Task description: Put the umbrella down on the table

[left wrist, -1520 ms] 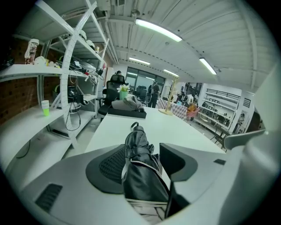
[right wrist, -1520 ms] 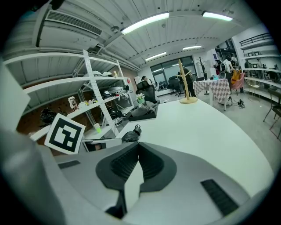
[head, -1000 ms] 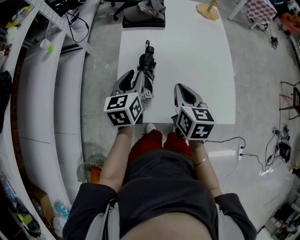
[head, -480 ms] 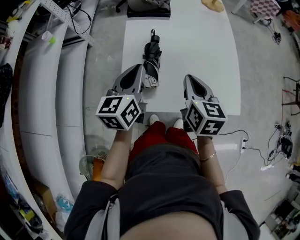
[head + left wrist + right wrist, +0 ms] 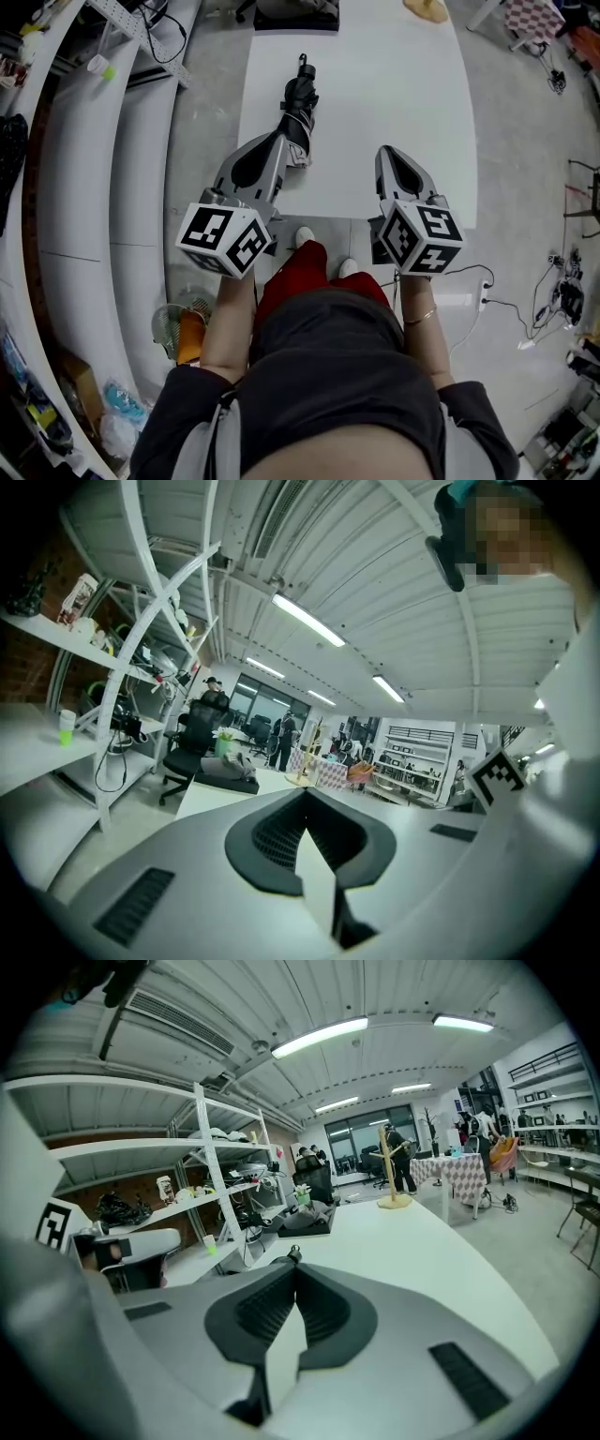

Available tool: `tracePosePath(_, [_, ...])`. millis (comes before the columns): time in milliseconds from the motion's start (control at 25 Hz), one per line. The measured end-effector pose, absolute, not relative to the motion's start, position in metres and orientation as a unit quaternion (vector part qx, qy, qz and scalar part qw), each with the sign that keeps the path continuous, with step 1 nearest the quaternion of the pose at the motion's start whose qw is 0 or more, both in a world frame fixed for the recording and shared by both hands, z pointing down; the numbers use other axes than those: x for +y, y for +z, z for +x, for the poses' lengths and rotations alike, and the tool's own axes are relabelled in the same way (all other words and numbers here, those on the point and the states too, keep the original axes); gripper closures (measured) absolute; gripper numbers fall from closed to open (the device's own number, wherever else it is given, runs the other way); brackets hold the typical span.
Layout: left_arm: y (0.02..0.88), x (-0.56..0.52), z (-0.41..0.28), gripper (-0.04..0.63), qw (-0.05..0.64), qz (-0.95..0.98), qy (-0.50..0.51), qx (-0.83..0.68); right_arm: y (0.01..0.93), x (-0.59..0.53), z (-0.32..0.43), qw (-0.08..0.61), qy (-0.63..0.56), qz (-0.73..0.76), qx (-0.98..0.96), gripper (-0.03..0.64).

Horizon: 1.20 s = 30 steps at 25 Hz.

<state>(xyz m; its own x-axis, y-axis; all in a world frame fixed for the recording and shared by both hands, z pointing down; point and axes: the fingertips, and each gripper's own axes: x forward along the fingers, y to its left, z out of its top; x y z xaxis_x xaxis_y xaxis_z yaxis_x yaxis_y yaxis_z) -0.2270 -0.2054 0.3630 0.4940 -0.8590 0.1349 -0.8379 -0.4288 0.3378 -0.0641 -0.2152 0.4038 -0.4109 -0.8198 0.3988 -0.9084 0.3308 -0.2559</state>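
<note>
Okay, umbrella: black and folded, lying flat on the white table, toward the table's 10 o'clock side, with its handle end pointing to 12 o'clock.
Left gripper: hovering at the umbrella's 7 o'clock end, tip overlapping the canopy in the head view. Its jaws are pressing tight together with nothing between them.
Right gripper: hanging over the near table edge, at the umbrella's 4 o'clock, well apart from it. Its jaws are sitting clenched and empty.
Contact: can't tell if the left gripper is touching the umbrella.
</note>
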Motion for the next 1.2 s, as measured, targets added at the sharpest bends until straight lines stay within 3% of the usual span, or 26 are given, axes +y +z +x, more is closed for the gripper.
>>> tracePosePath(600, [0.336, -0.137, -0.184, 0.583, 0.116, 0.830, 0.009, -0.545, 0.367, -0.162, -0.045, 0.063, 0.183, 0.475, -0.858, 0.598])
tracePosePath(1200, [0.328, -0.079, -0.146, 0.583, 0.095, 0.817, 0.015, -0.569, 0.330, -0.105, -0.008, 0.023, 0.142, 0.457, -0.878, 0.598])
